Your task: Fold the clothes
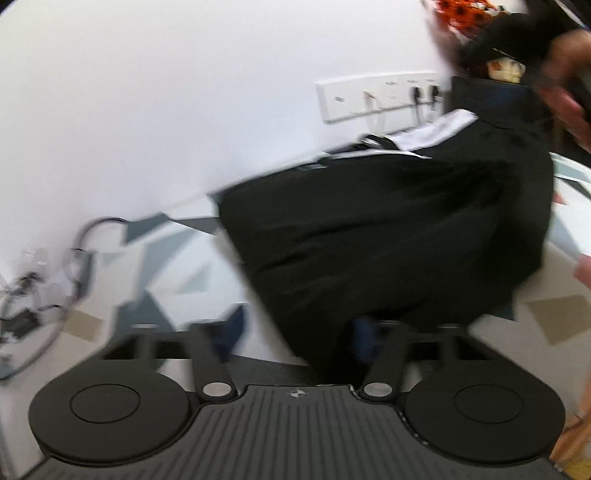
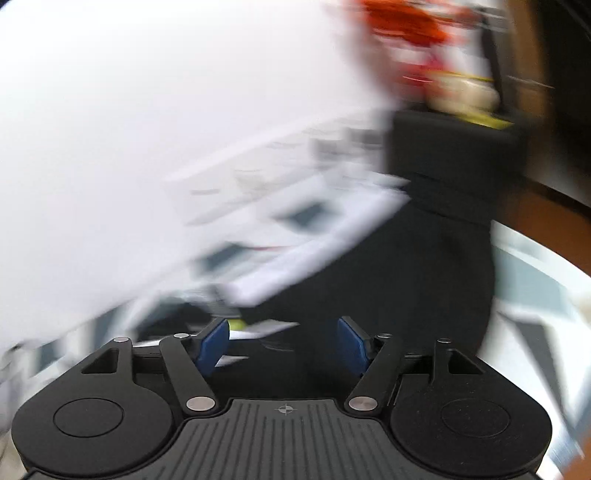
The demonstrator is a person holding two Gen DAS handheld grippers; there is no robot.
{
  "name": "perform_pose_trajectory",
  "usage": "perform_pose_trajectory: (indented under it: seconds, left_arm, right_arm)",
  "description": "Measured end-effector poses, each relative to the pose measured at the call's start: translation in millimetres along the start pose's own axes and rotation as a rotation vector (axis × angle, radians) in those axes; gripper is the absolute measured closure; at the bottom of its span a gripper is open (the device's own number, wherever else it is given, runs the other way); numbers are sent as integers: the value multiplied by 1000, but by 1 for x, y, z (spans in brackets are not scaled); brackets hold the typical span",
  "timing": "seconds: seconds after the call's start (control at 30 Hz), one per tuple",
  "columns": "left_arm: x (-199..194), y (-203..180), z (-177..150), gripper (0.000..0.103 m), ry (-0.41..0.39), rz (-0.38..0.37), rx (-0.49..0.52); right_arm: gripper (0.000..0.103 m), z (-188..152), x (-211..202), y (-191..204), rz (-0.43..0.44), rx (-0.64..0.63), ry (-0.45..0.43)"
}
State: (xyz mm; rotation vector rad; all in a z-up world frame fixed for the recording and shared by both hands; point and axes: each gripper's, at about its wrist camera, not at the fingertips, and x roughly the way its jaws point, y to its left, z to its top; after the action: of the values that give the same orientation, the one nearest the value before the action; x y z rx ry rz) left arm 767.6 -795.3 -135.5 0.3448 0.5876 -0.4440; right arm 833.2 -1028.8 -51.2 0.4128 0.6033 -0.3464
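Both views are smeared by motion blur, the right wrist view far more. In the left wrist view, a black garment point(image 1: 388, 236) hangs in a broad sheet above the patterned surface point(image 1: 173, 266), which is white with grey, blue and tan shapes. Its lower edge drops between the blue pads of the left gripper point(image 1: 299, 336); the pads stand apart with cloth between them, but blur and the fabric hide whether they actually pinch it, so I cannot tell. A white panel point(image 1: 432, 133) shows at the garment's upper edge, near a wall socket strip point(image 1: 380, 96) with plugs in it. Cables point(image 1: 48, 280) lie at the left edge of the surface. In the right wrist view, the right gripper point(image 2: 286, 345) has its 2 blue pads point(image 2: 214, 345) spread wide, with nothing clamped between them; the black garment point(image 2: 424, 266) hangs ahead and to the right of it, with part of the cloth seen in the gap beyond the pads. An orange-red blurred shape point(image 2: 406, 22) sits at the top of the frame.
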Motion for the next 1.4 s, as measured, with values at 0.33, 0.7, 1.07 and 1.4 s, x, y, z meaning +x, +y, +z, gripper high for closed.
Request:
perform_pose_trajectory:
  seconds: [0.33, 0.7, 1.07, 1.4]
  left_arm:
    - [9, -6, -2, 87, 13, 9, -100]
    - [-3, -8, -9, 96, 10, 83, -159]
    - [-16, 10, -18, 77, 54, 81, -122]
    - [16, 36, 5, 71, 23, -105, -94]
  right_arm:
    - [12, -29, 116, 202, 406, -592, 299]
    - [95, -47, 153, 240, 352, -644, 353]
    - [36, 1, 126, 181, 345, -393, 189]
    - [37, -40, 116, 69, 293, -336, 399]
